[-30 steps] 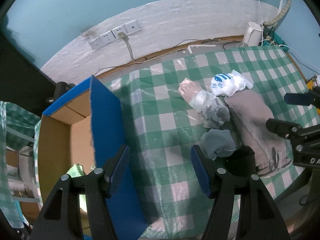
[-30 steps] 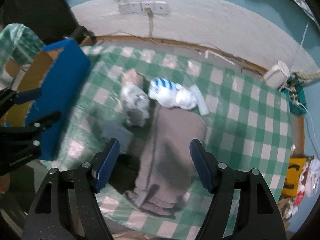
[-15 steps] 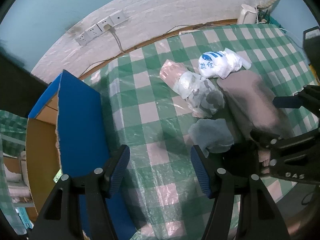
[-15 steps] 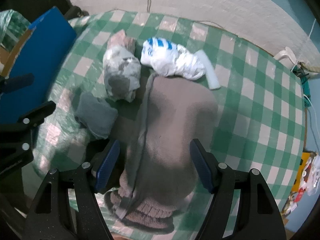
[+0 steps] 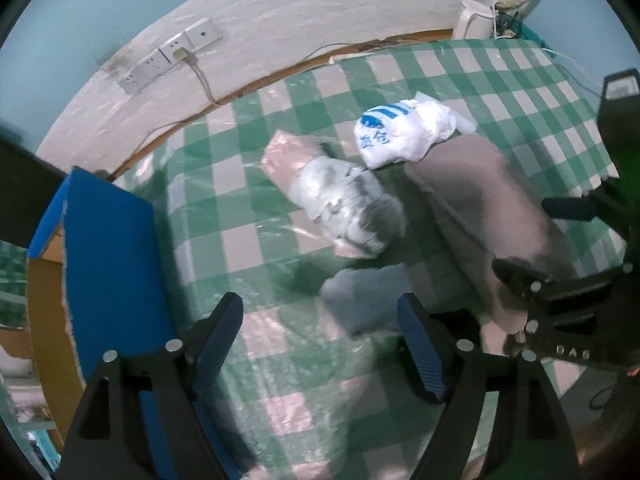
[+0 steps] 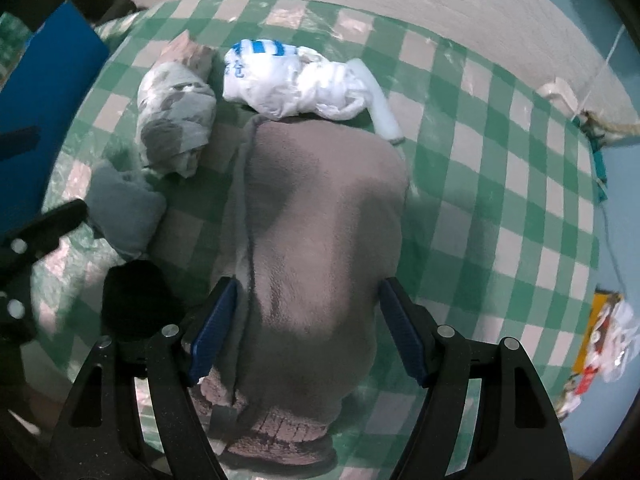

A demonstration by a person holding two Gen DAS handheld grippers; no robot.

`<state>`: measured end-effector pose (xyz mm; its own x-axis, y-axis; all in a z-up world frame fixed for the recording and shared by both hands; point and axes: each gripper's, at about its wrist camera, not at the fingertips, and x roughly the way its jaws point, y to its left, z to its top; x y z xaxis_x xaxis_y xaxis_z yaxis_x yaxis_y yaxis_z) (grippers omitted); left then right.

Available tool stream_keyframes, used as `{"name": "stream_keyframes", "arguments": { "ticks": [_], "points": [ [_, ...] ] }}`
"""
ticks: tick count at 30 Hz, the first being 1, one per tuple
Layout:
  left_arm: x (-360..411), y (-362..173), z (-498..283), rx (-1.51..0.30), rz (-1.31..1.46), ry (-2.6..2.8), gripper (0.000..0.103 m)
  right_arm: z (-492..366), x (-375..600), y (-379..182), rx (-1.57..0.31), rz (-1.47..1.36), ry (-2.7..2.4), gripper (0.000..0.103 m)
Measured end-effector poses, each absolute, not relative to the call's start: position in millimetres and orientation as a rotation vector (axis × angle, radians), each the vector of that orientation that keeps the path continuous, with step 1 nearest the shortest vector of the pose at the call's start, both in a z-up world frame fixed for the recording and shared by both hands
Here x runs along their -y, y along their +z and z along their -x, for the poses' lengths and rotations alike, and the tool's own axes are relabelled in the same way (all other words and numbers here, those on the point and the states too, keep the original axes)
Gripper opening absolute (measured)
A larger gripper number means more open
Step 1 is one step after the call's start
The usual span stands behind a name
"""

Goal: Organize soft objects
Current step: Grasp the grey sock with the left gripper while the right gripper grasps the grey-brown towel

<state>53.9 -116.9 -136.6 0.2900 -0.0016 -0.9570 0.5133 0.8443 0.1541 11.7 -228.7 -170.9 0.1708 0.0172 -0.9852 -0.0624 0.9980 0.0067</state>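
A folded grey-brown fleece garment (image 6: 320,232) lies on the green checked tablecloth (image 6: 500,184); it also shows in the left wrist view (image 5: 488,208). My right gripper (image 6: 306,320) is open, low over it, one jaw on each side. A small grey-blue cloth (image 5: 360,296) lies by my open left gripper (image 5: 320,332), close to its right finger. A bagged grey bundle (image 5: 344,208), a white and blue plastic bag (image 5: 400,132) and a black item (image 6: 136,300) lie nearby.
A blue-sided cardboard box (image 5: 108,264) stands at the table's left edge. The wall with sockets (image 5: 172,54) runs behind the table. A white kettle (image 5: 476,20) stands at the far right corner. Coloured packets (image 6: 600,336) lie off the right edge.
Both grippers have moved forward and down toward the table. The right gripper now straddles the fleece garment; the left has come close to the grey-blue cloth. Both stay open.
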Motion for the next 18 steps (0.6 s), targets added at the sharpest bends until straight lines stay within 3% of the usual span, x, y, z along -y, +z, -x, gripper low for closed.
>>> {"name": "stream_keyframes", "arguments": {
  "ticks": [18],
  "points": [
    [136,-187,-62,-1.345,-0.592,-0.356,0.082,-18,253,-184,-1.414,0.015,0.074,0.076]
  ]
}}
